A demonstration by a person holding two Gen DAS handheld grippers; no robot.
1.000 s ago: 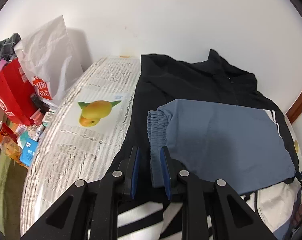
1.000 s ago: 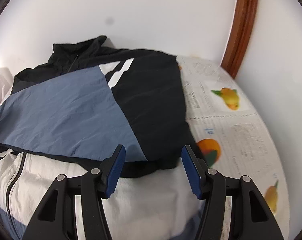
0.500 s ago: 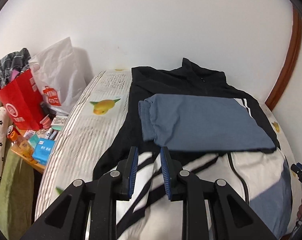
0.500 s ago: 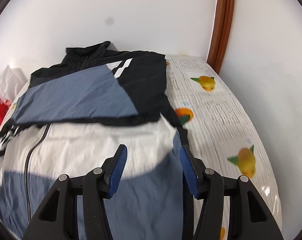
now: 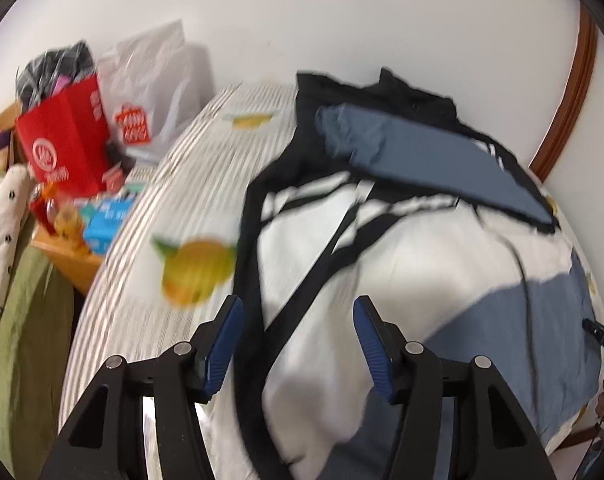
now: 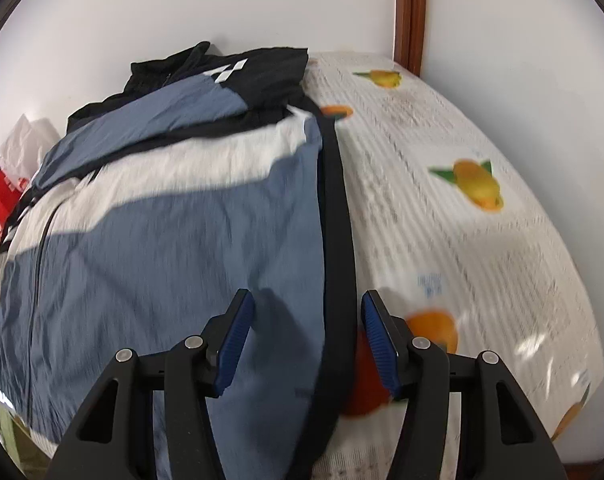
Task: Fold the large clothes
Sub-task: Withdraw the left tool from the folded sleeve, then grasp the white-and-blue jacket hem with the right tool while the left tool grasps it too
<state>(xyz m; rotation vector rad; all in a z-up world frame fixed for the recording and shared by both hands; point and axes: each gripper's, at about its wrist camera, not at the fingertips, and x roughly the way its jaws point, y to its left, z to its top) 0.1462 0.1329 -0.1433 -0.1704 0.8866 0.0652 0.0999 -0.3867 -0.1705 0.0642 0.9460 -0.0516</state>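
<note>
Matt, creased cloth jacket (image 5: 414, 280) — ribbed bedsheet (image 6: 482, 240) — glossy wooden trim (image 6: 410, 12).

- White bedsheet (image 5: 189, 184) w/ grey stripes & fruit prints, spread over whole bed; blurred.
- Red paper bag (image 5: 67, 140) w/ white logo, upright left of bed, dark plaid cloth (image 5: 53, 66) poking out top.
- White plastic bag (image 5: 149, 92) w/ red print against wall, just right of red bag.
- Wooden bedside table (image 5: 71, 258) w/ blue box (image 5: 105, 224) & small packets, too blurred to ID.
- Green blanket (image 5: 17, 320) far left.
- Brown wood trim (image 6: 410, 16) up the white wall (image 6: 181, 4).
</note>
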